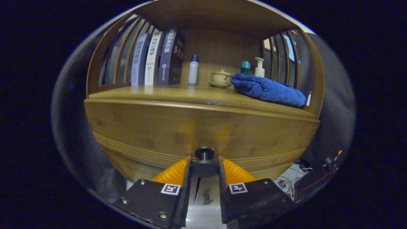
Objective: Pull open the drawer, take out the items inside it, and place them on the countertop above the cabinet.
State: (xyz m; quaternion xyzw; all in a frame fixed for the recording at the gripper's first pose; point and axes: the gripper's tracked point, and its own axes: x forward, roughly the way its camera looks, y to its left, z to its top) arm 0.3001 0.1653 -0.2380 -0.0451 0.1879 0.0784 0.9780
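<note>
The wooden drawer front (203, 127) stands right before me, under the countertop (159, 93) of the cabinet. Its dark round knob (204, 153) sticks out at the lower middle of the front. My gripper (205, 163) is shut on the drawer knob, one finger pressed against each side of its stem. The inside of the drawer is hidden behind the front panel.
On the countertop stand three books (155, 58) at the left, a white bottle (193, 70), a lidded tea cup on a saucer (221, 78), a folded blue towel (270, 90), a teal bottle (245, 67) and a pump bottle (259, 67). Slatted wooden sides close both ends. Cables (292, 184) lie on the floor at the lower right.
</note>
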